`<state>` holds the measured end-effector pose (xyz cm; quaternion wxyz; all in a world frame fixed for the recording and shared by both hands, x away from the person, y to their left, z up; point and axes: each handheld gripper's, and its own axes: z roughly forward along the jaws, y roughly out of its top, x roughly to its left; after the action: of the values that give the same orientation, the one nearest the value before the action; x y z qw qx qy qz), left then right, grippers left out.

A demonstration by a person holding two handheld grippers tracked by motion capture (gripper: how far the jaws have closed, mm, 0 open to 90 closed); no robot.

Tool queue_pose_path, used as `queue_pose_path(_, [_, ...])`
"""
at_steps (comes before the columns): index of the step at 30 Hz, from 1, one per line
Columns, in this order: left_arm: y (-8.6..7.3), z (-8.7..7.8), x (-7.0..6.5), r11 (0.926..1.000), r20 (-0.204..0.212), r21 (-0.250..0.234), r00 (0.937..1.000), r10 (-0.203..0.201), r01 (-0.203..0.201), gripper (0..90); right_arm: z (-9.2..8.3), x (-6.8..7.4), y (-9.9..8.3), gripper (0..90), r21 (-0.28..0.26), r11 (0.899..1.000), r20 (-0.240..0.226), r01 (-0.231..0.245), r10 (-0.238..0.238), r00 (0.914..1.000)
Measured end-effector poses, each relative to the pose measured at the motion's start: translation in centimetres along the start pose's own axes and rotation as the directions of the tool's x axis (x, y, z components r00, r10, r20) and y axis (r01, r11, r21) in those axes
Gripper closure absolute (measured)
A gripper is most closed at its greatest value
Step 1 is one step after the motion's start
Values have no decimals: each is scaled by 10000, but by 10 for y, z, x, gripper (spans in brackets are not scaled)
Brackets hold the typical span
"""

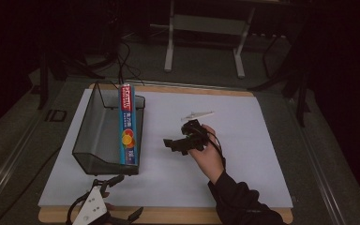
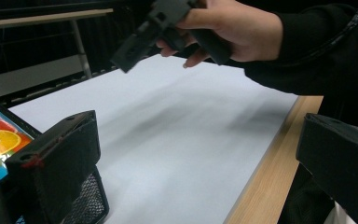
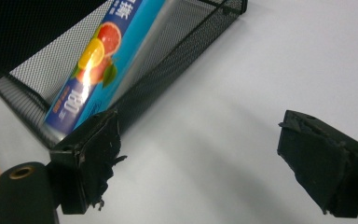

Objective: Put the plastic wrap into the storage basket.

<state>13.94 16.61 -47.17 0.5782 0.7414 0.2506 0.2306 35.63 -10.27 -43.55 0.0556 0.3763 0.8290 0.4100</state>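
Note:
A black mesh basket [image 1: 86, 140] stands at the left of the white sheet [image 1: 243, 140]. A long blue box [image 1: 127, 126] printed with citrus fruit lies in it along its right wall. A hand holds my right gripper [image 1: 178, 136] above the middle of the sheet, to the right of the basket, open with nothing between its jaws. In the right gripper view the gripper [image 3: 205, 158] faces the basket [image 3: 182, 56] and the box [image 3: 98, 60]. My left gripper [image 1: 126, 198] rests open at the table's front edge, just in front of the basket. Its own view [image 2: 198, 158] looks across at the right gripper [image 2: 140, 42].
The white sheet covers a wooden tabletop [image 1: 168, 216] whose edge shows at the front. A pale flat piece [image 1: 197, 115] shows just behind the right gripper. A metal stand's legs [image 1: 168, 47] and cables are on the floor beyond the table.

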Motion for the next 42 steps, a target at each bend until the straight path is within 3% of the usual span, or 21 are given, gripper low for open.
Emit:
queue_pose_path(8, [0,0,0,10000,-73,27,10000,55,-55,5,-19,-14,-26,129,-231,9997,-152,-65,62,9999])
queue_pose_path(19, [0,2,-1,10000,-54,62,10000,64,-64,5,-45,-29,-58,130,-164,9998,30,-85,86,10000])
queue_pose_path(26, [0,2,-1,10000,-21,56,10000,78,-78,5,-61,-33,-77,130,-29,9995,263,315,-314,9992])
queue_pose_path(33, [0,2,-2,9999,-34,102,9999,104,-104,5,-69,-33,-95,130,151,9995,211,263,-266,9994])
queue_pose_path(42, [0,2,-2,9999,-21,89,9999,123,-122,5,-86,-35,-109,130,-270,9990,73,359,-358,9993])
